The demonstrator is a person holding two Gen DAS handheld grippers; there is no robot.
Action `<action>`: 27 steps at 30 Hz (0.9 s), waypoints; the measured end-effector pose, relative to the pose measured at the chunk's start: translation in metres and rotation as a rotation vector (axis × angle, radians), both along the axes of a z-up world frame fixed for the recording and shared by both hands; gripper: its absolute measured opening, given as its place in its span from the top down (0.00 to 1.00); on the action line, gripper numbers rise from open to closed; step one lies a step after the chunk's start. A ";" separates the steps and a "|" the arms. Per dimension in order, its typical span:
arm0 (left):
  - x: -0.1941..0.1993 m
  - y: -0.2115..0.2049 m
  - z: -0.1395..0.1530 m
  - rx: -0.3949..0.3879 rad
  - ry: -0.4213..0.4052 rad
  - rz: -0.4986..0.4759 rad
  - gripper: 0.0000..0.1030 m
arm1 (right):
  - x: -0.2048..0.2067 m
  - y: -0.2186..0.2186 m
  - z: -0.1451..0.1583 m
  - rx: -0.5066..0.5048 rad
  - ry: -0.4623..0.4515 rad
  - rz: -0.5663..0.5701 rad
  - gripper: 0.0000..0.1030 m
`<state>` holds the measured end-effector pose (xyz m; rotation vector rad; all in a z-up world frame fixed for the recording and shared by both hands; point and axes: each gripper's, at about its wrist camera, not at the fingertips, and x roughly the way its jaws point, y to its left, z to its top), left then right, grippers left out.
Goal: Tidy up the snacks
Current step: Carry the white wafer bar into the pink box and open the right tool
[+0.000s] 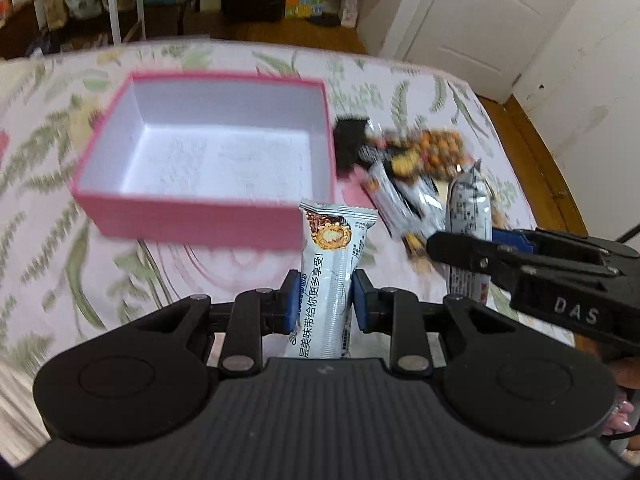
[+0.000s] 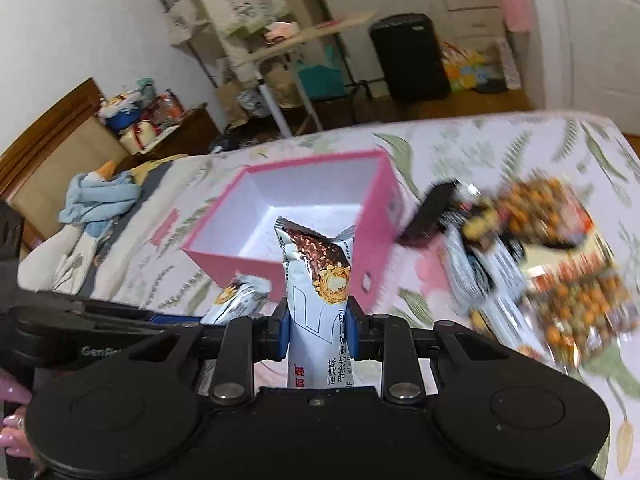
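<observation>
Right now each gripper is squeezing one snack. The left gripper (image 1: 322,300) has its blue pads (image 1: 290,300) pressed tight on a long white shiny snack bar wrapper with a chocolate ball picture (image 1: 336,264), and the bar points straight out ahead of the fingers. The right gripper (image 2: 318,330) is clamped the same way on a second white shiny snack bar wrapper (image 2: 316,280), also pointing forward. The open pink cardboard box with white inside (image 1: 208,152) sits just ahead of both tools, a bit to the left of the left one, and it looks empty. Its walls are stiff and straight, while the wrappers are thin, crinkly and slippery. The left gripper looks nearer to the box, so I think it should go first, moving forward over the near wall and letting the bar lie flat along the box floor. To the right of the box lies a blurry pile of more shiny snack packets (image 1: 420,168) on the soft flowery bed cover (image 1: 60,240).
</observation>
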<state>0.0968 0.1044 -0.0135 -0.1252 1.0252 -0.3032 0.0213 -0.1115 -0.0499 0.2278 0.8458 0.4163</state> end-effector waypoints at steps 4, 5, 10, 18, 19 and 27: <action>0.034 0.016 0.013 -0.038 -0.054 0.002 0.75 | 0.028 0.019 0.007 -0.033 -0.039 0.052 0.70; 0.045 0.021 0.013 -0.053 -0.053 0.010 0.75 | 0.035 0.024 0.006 -0.046 -0.047 0.071 0.70; 0.104 0.032 0.000 0.001 -0.038 0.047 0.75 | 0.084 0.042 -0.008 -0.080 -0.050 0.112 0.70; 0.179 0.039 -0.067 -0.051 -0.029 0.128 0.75 | 0.160 0.082 -0.052 -0.253 -0.029 0.192 0.71; 0.184 0.041 -0.078 -0.080 -0.006 0.136 0.75 | 0.167 0.086 -0.058 -0.278 -0.034 0.198 0.71; 0.212 0.043 -0.119 -0.142 0.036 0.220 0.76 | 0.199 0.121 -0.094 -0.423 -0.041 0.252 0.71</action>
